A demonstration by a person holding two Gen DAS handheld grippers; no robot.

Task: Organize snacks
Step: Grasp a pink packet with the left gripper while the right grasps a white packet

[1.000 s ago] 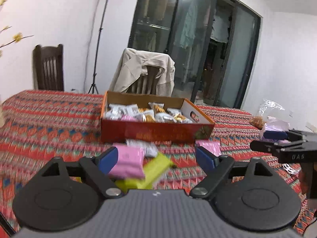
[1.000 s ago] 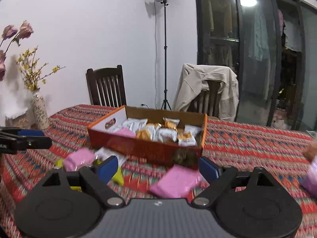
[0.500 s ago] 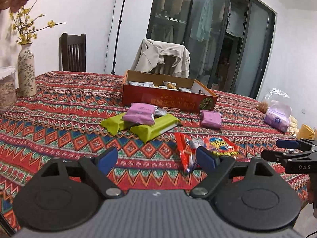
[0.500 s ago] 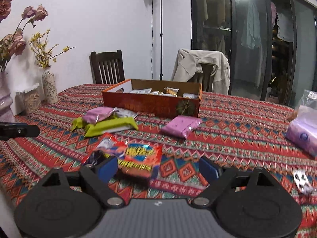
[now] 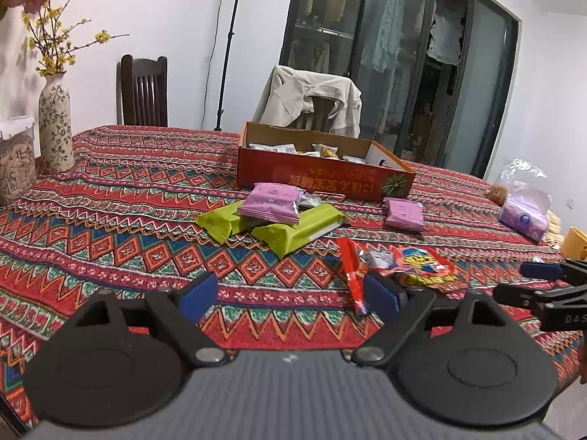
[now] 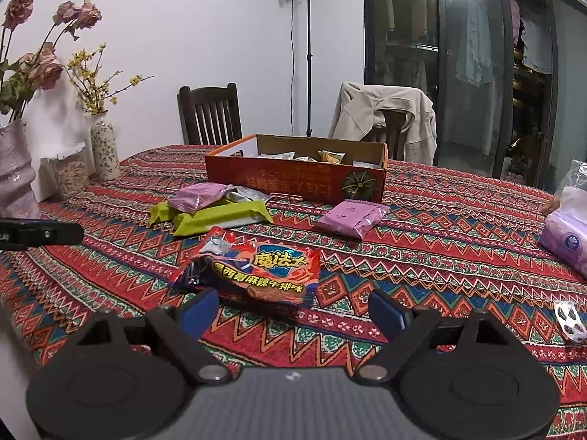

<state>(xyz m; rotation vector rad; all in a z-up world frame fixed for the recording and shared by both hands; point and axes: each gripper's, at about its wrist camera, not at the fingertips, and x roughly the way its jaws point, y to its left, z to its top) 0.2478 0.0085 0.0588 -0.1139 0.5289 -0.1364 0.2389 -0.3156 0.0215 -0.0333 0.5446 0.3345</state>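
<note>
An open orange cardboard box [image 5: 323, 179] [image 6: 293, 179] with several wrapped snacks inside stands on the patterned tablecloth. In front of it lie two green packets [image 5: 297, 229] [image 6: 220, 216], a pink packet [image 5: 271, 201] on top of them, another pink packet [image 5: 403, 212] [image 6: 352, 216], and a red crisp bag [image 6: 253, 267] [image 5: 422, 264]. My left gripper [image 5: 290, 293] is open and empty above the table's near side. My right gripper [image 6: 291, 306] is open and empty just short of the red bag.
A flowered vase [image 5: 55, 124] and a jar [image 5: 14, 161] stand at the left. A purple tissue pack [image 6: 568, 242] and a plastic bag [image 5: 521, 179] lie at the right. Two chairs [image 6: 211, 113] stand behind the table.
Both grippers have pulled back from the box toward the near edge of the table. The red bag has come into view. Both stay open.
</note>
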